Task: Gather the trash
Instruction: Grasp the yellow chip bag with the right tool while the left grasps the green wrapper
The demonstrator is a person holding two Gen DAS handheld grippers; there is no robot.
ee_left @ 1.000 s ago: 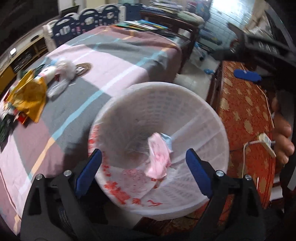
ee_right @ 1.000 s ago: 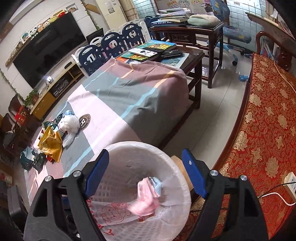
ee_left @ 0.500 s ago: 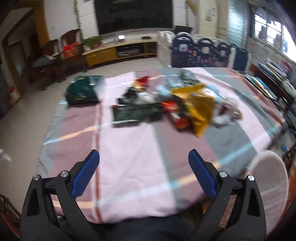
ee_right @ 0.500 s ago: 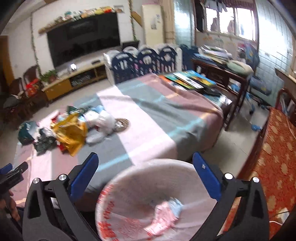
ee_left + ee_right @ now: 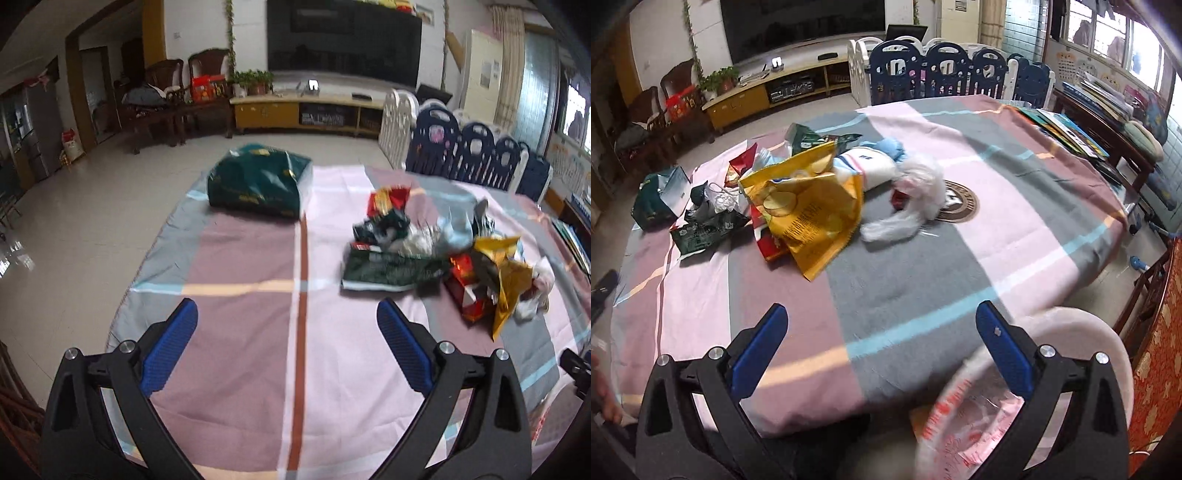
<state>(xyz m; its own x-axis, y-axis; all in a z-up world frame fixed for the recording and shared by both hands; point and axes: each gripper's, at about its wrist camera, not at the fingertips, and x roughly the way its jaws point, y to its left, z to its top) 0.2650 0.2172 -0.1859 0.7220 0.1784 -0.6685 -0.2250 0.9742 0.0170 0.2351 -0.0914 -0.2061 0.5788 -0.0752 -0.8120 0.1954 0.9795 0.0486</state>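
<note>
Right wrist only: white basket (image 5: pixel 1108 332) beside table (image 5: pixel 905 288)

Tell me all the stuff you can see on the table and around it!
tablecloth: one, pink and grey stripes, covers the table
yellow chip bag: one, middle of the trash pile
green wrapper: one, flat, beside the pile
red wrapper: one, under the yellow bag
white plastic bag: one, beside the yellow bag
big green bag: one, far end of the table
bin: one, white, beside the table
left tool: open, empty
right tool: open, empty
</note>
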